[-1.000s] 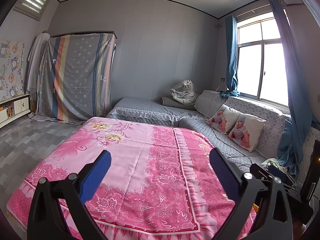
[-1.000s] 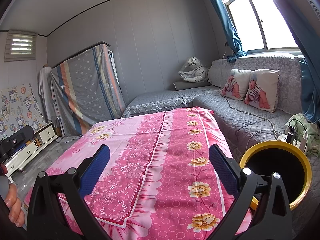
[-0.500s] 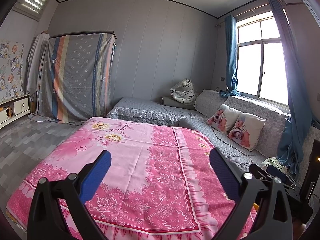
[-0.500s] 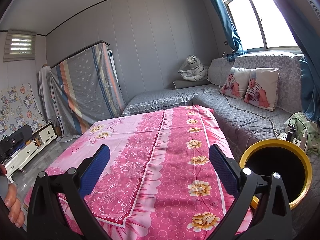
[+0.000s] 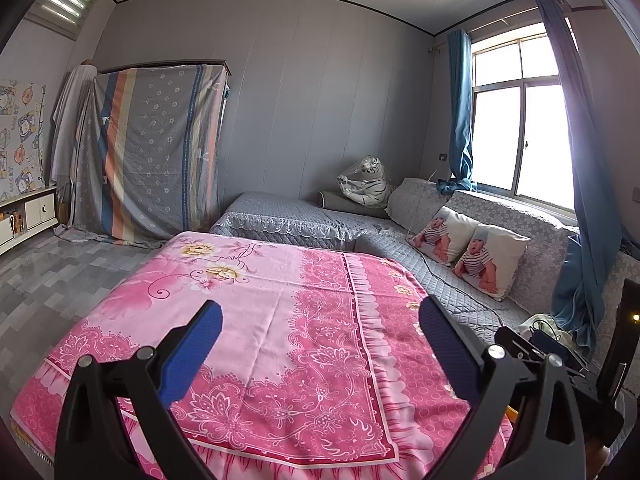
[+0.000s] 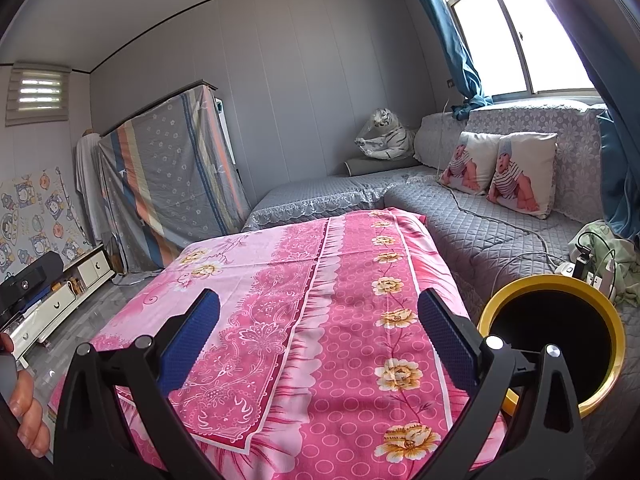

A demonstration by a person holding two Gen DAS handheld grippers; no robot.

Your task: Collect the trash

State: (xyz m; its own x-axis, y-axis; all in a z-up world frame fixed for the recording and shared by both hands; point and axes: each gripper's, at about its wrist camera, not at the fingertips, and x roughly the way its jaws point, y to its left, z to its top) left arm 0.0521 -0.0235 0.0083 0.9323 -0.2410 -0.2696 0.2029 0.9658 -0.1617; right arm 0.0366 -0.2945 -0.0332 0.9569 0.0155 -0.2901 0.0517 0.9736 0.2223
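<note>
Hanging above the near edge of the pink flowered cloth (image 5: 280, 320) that covered the worktop, the left gripper (image 5: 320, 326) had its blue-padded fingers spread wide with nothing between them. The right gripper (image 6: 318, 312) hung over the same cloth (image 6: 320, 300), likewise spread wide and holding nothing. No trash showed on the cloth in either view. A round bin with a yellow rim (image 6: 496, 302) and a dark inside stood just off the right edge of the worktop, near the right gripper's right finger. Beyond the far edge ran a grey quilted sofa (image 6: 480, 208) carrying two cushions printed with babies (image 6: 500, 172) and a stuffed white tiger (image 6: 386, 136) in the corner. A power strip with plugged cables (image 6: 584, 268) lay on the sofa behind the bin. Off the left edge, a striped sheet (image 5: 152, 152) draped a tall piece of furniture against the wall. A window with blue curtains (image 5: 460, 108) stood behind the sofa.
</note>
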